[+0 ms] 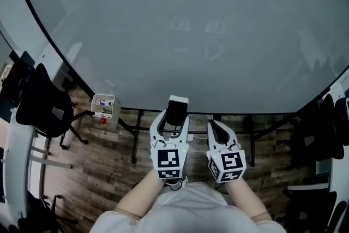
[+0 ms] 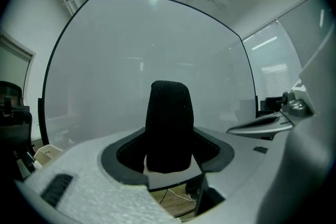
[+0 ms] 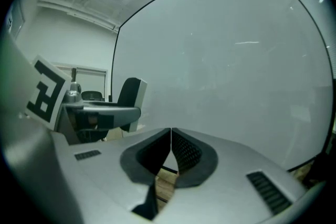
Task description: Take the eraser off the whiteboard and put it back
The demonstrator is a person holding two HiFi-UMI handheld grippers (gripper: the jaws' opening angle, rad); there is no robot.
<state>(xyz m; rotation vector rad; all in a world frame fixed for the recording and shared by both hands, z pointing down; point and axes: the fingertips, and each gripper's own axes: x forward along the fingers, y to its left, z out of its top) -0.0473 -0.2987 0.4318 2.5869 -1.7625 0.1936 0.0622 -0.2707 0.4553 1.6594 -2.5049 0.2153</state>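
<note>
A large whiteboard [image 1: 180, 30] fills the upper part of the head view and the background of both gripper views. My left gripper [image 1: 175, 115] is shut on the eraser [image 1: 176, 111], a white block with a black felt face. It stands upright between the jaws in the left gripper view, felt side [image 2: 168, 126] toward the camera, just off the board's lower edge. My right gripper [image 1: 216, 127] sits beside it on the right, jaws closed together with nothing in them [image 3: 171, 139]. The eraser [image 3: 129, 98] also shows from the side in the right gripper view.
A small white tray [image 1: 104, 106] with markers hangs at the board's lower left. Black chairs [image 1: 41, 101] stand at the left and more [image 1: 322, 133] at the right. The board's stand legs [image 1: 135, 136] cross a wooden floor below.
</note>
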